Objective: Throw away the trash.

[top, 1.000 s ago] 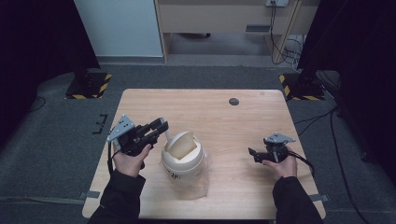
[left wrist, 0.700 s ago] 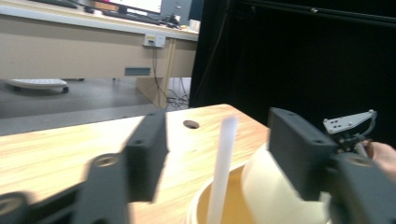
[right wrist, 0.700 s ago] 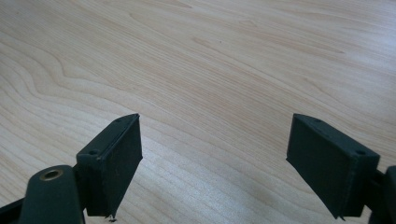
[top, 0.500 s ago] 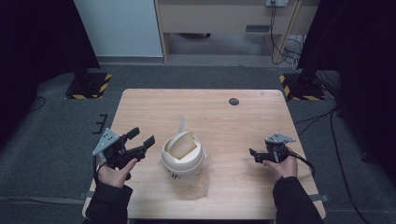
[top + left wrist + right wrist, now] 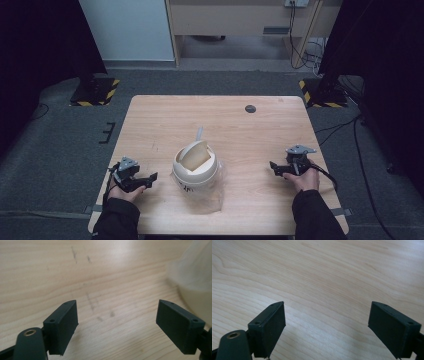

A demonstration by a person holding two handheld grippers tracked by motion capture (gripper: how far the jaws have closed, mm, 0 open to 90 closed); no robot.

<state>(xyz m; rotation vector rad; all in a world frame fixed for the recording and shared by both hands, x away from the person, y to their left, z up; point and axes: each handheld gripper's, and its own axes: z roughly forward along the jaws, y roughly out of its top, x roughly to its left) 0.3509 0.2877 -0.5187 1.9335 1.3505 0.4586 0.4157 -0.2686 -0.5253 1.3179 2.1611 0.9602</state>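
Note:
A cream round bin with a tilted swing lid stands at the middle front of the wooden table. Clear plastic film lies under and around it. My left gripper rests low near the front left corner, left of the bin and apart from it. Its jaws are open over bare wood, with the bin's pale blurred side at the right edge of that view. My right gripper sits to the right of the bin, open, with nothing between its fingers.
A small dark disc is set in the table near its far edge. Beyond the table, a grey carpet floor holds black stands with yellow-striped bases and a wooden cabinet.
My left gripper has drawn away from the bin's side, moving down and left to the table's front left corner. The right gripper has hardly moved.

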